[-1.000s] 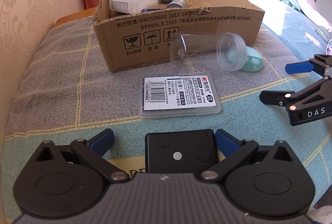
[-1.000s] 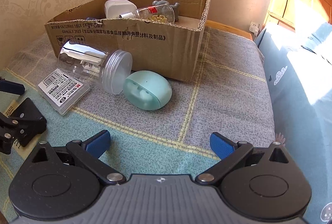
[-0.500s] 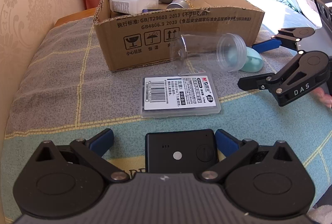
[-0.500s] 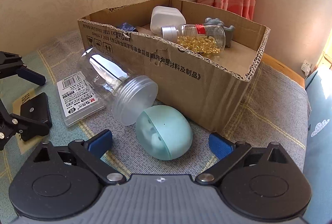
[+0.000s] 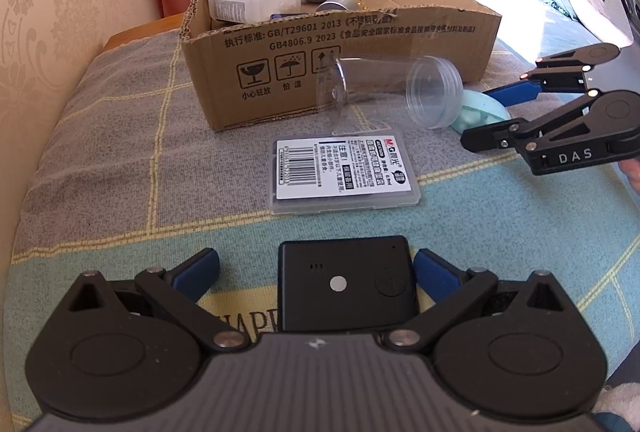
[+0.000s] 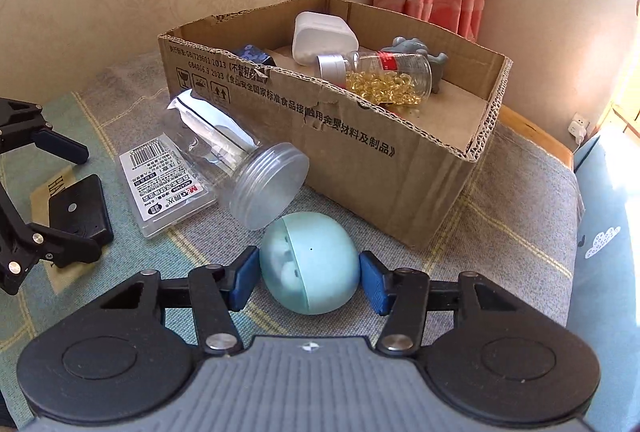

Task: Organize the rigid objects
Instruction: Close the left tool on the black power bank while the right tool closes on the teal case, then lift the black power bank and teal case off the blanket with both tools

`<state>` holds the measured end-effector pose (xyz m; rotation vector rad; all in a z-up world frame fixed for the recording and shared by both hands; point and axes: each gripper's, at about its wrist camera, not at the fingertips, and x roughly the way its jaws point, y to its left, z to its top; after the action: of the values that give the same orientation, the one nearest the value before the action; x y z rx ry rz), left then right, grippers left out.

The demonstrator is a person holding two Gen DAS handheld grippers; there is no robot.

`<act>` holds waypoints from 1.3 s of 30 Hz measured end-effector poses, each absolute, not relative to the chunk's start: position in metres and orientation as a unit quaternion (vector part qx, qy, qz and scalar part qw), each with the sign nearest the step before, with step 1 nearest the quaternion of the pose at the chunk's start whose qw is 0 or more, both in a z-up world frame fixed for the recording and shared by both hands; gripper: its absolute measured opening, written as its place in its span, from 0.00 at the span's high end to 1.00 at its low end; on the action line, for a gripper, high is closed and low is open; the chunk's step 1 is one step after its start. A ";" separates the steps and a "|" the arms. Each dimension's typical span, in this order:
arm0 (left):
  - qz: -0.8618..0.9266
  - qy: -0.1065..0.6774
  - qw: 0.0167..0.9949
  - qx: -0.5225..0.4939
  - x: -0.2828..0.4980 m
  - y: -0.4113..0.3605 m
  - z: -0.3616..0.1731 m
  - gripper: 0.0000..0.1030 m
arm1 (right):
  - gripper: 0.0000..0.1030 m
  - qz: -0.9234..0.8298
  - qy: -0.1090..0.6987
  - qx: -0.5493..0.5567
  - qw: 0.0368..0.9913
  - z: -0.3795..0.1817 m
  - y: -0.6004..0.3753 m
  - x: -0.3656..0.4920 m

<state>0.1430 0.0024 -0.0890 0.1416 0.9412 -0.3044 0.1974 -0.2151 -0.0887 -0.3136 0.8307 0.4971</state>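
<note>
Now, we are reading the scene off both wrist cameras.
Right gripper: its jaws have just been closing, and we are seeing the blue pads sitting against both flanks of the mint egg-shaped case; we are calling that a grip.
Mint case: it is lying on the bed blanket, squarely between the right jaws, just in front of the cardboard box and touching the lid end of the clear jar. In the left wrist view we are seeing only its edge behind the jar.
Left gripper: its jaws are standing open, and the black device is lying flat between them; the right pad is sitting just beside its edge, the left pad well apart from it.
Clear jar: it is lying on its side along the box's front wall, lid pointing towards the mint case.
Flat clear case: it is lying between the black device and the jar; we are reading a barcode and the red mark "M&G" on its white label.
Box writing: we are reading "GB/T29601 2013" and "GB4806.9 2023", with fragile, keep-dry and this-way-up symbols below.
Box contents: a white bottle, a bottle of yellow capsules with a red label, and a grey figure are lying inside.
Gripper lettering: we are reading "DAS" on the right gripper's side.
</note>
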 end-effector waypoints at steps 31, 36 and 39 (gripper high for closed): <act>-0.172 0.435 0.881 0.075 0.122 -0.004 -0.080 0.32 | 0.42 0.198 0.407 -0.108 0.885 -0.091 -0.214 0.137; -0.157 0.437 0.883 0.067 0.119 -0.005 -0.080 0.30 | 0.41 0.216 0.407 -0.121 0.879 -0.091 -0.212 0.139; -0.151 0.436 0.885 0.064 0.119 -0.007 -0.081 0.29 | 0.41 0.220 0.407 -0.123 0.878 -0.091 -0.211 0.139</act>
<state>0.1187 -0.0070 -0.0806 0.1341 0.9062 -0.3147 0.1386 -0.2112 -0.0909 -0.2567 0.8478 0.4588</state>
